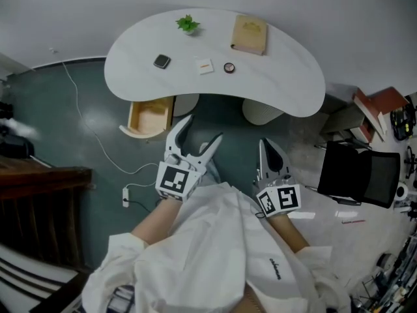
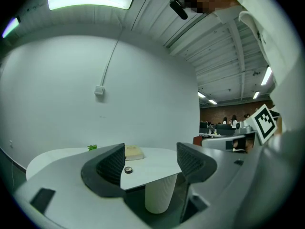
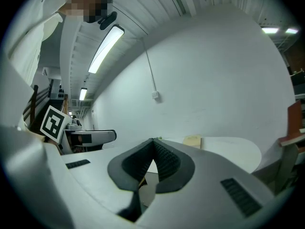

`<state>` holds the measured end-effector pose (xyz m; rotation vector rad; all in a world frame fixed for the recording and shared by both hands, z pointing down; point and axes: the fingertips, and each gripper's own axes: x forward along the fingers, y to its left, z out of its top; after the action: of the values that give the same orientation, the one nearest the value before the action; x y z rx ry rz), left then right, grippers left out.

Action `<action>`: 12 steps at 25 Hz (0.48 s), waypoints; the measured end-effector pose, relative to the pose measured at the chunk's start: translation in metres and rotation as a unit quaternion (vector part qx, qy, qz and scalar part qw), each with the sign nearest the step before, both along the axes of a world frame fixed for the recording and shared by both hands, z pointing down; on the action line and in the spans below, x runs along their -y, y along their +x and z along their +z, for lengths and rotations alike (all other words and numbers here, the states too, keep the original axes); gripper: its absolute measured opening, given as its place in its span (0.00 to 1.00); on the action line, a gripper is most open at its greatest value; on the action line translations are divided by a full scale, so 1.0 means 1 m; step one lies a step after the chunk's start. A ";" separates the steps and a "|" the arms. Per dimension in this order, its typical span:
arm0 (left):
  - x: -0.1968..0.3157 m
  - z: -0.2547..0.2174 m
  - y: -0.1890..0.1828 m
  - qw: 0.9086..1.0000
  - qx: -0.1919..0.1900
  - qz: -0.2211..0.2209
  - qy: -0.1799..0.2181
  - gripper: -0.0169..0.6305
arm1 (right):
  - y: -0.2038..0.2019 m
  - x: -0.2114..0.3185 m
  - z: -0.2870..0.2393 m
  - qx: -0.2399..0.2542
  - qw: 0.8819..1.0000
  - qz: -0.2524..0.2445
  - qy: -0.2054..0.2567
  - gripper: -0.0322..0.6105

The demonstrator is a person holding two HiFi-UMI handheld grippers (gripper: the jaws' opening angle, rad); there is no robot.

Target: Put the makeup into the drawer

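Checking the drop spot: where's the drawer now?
Head view: the drawer sits open under the table's left front edge, just ahead-left of the left hand-held gripper.

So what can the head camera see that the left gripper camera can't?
Only the head view shows the open drawer, the square case, the white card and the black chair. Only the left gripper view shows the ceiling lamp and the wall box. Both show the table, the plant, the tan book and the round case.
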<state>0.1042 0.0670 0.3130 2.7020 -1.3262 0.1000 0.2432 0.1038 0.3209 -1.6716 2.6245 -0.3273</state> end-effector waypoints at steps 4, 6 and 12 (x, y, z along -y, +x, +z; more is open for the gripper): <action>0.046 0.004 0.000 1.000 -0.001 0.011 -0.006 0.54 | -0.004 0.045 0.001 -0.004 1.000 0.008 -0.004 0.08; 0.069 0.004 -0.001 1.000 0.000 0.017 -0.008 0.54 | -0.006 0.067 0.001 -0.006 1.000 0.013 -0.007 0.08; 0.128 0.012 -0.002 0.999 0.004 0.042 -0.014 0.54 | -0.014 0.125 0.006 -0.005 0.999 0.029 -0.013 0.08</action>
<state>0.1024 -0.0612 0.3248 2.7359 -1.2051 0.1377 0.2293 -0.0215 0.3272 -1.7583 2.5838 -0.3537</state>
